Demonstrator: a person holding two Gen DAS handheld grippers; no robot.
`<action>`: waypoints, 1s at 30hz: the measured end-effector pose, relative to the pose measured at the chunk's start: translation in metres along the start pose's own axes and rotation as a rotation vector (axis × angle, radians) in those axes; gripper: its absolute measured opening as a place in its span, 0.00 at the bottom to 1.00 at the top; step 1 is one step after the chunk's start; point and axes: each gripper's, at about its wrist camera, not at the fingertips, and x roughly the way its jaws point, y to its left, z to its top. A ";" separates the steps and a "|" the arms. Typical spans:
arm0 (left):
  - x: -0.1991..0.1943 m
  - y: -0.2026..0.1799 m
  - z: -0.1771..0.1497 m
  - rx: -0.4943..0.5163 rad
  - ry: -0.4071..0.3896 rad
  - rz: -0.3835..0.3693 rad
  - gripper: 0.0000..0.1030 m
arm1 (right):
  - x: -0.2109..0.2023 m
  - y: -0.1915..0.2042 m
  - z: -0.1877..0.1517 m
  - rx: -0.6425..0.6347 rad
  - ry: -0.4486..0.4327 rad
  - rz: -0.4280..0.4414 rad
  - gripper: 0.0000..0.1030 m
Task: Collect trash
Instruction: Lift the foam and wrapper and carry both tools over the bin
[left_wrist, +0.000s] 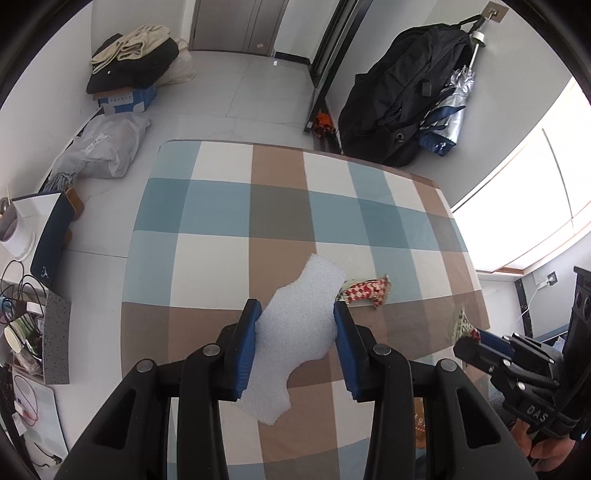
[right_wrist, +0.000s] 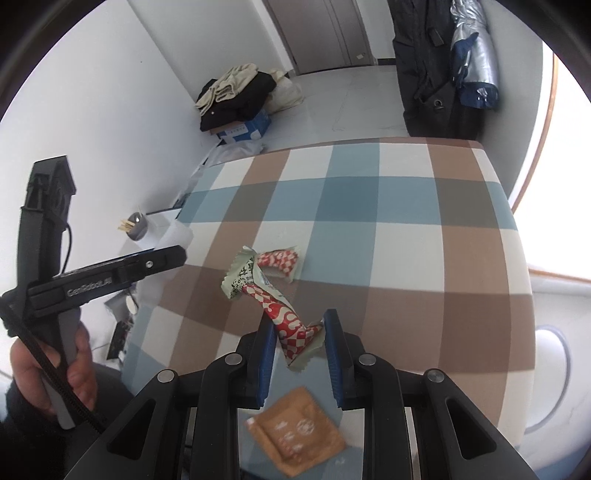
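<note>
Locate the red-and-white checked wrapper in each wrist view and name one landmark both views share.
Left wrist view: red-and-white wrapper at lower right, clamped in the right gripper.
Right wrist view: low centre, between the blue fingers.
Shared landmark: clothes pile on the blue-and-white box.

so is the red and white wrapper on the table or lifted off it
Lifted: the right gripper is shut on the red and white wrapper, which hangs crumpled above the checked tablecloth.
</note>
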 end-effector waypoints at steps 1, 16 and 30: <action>-0.001 -0.001 0.000 0.003 -0.004 0.000 0.33 | -0.004 0.002 -0.003 -0.001 -0.009 0.003 0.24; -0.044 -0.021 -0.001 -0.013 -0.172 -0.017 0.33 | -0.088 0.006 -0.029 0.033 -0.179 0.029 0.24; -0.078 -0.120 0.011 0.111 -0.271 -0.140 0.33 | -0.202 -0.036 -0.043 0.077 -0.380 -0.003 0.24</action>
